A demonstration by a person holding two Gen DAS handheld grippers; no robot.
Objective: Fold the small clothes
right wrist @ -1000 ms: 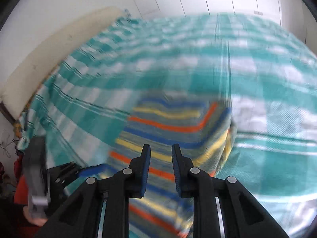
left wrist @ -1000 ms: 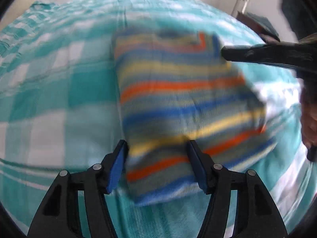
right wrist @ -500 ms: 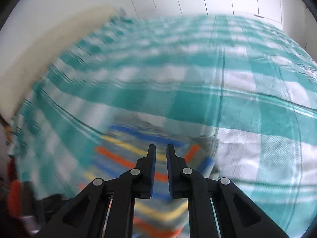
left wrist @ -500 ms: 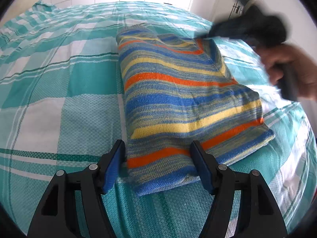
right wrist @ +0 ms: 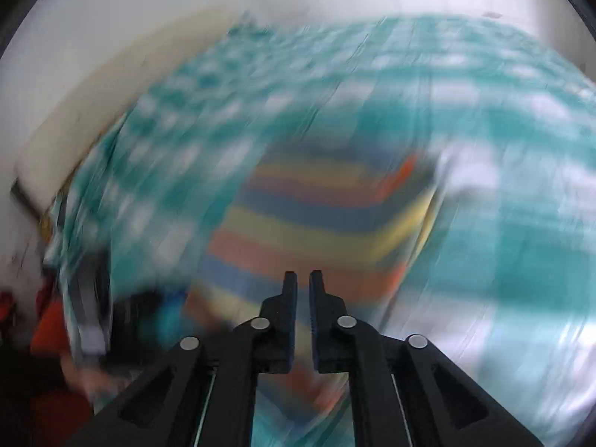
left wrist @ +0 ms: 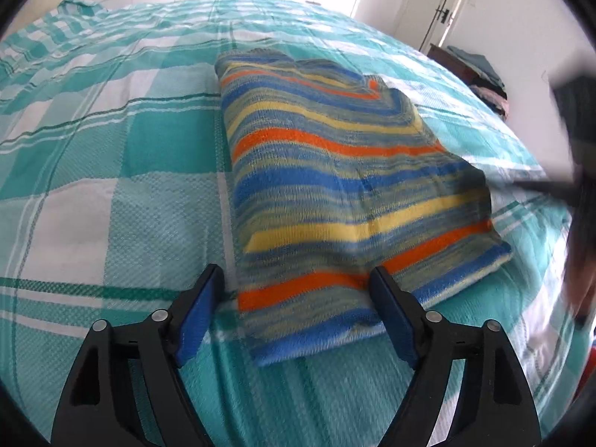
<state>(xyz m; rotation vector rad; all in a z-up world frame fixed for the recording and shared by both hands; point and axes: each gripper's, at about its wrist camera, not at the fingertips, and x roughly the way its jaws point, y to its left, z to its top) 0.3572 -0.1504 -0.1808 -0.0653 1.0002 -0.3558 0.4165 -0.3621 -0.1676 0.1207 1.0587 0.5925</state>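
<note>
A folded striped knit garment (left wrist: 335, 182) in blue, yellow, orange and grey lies flat on the teal checked bedspread (left wrist: 111, 156). My left gripper (left wrist: 298, 298) is open and empty, its jaws on either side of the garment's near edge. In the blurred right wrist view, my right gripper (right wrist: 302, 287) is nearly shut with nothing between its jaws, above the near part of the garment (right wrist: 316, 216). The right gripper shows as a dark blur at the right edge of the left wrist view (left wrist: 573, 119).
A beige headboard (right wrist: 93, 100) runs along the bed's far left side in the right wrist view. A dark side table with stacked clothes (left wrist: 480, 70) stands by the door at the back right. White cupboards line the far wall.
My right gripper has closed further, pulled back from the garment and is moving fast, so its view is blurred. The left gripper has stayed open at the garment's near edge.
</note>
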